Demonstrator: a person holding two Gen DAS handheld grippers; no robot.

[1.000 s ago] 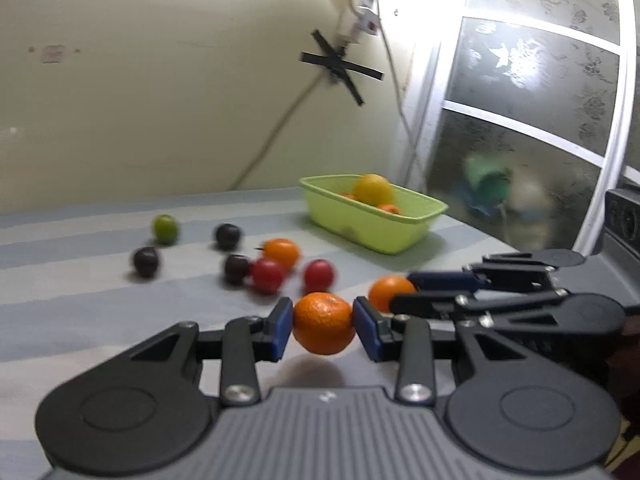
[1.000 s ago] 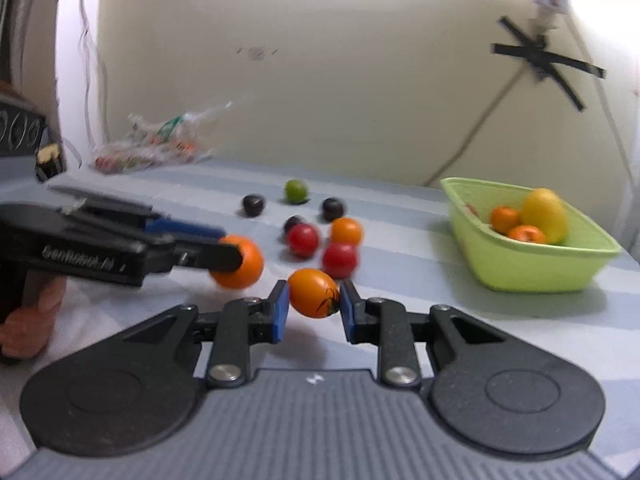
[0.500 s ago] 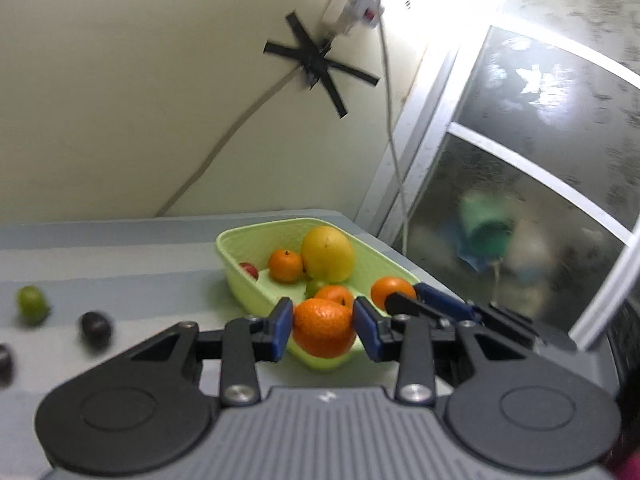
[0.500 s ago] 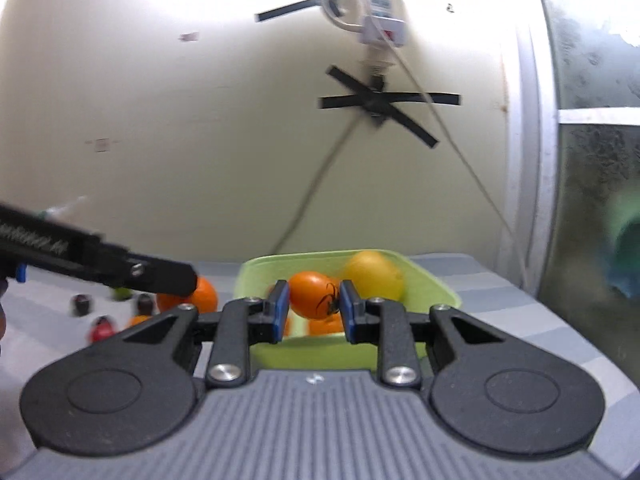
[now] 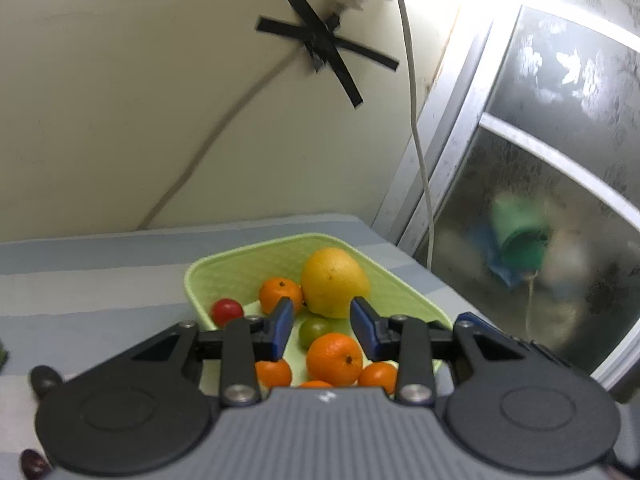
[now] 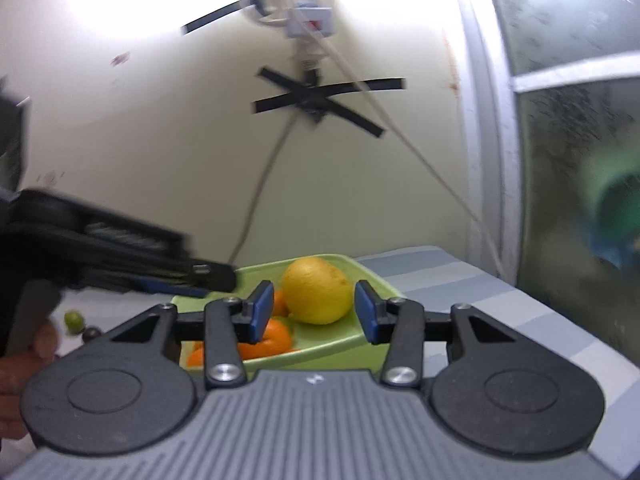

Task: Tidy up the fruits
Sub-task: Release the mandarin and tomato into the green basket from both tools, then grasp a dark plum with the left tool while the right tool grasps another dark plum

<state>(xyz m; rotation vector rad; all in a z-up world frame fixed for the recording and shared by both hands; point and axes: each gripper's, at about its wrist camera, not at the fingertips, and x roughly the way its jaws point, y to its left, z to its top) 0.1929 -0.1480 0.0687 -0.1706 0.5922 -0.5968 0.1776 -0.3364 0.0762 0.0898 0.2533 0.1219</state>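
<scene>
Fruit goes in the green basket [image 5: 400,280].
I hold both grippers, left [image 5: 322,326] and right [image 6: 314,312], low in the frame above it, jaws apart and empty.

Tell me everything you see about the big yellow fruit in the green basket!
The big yellow fruit is oval, with smooth, faintly dimpled skin and a few tiny dark specks. It is the largest fruit in the light green plastic basket and sits toward the back, beside a small orange and above a small green fruit. No claw touches it.
</scene>
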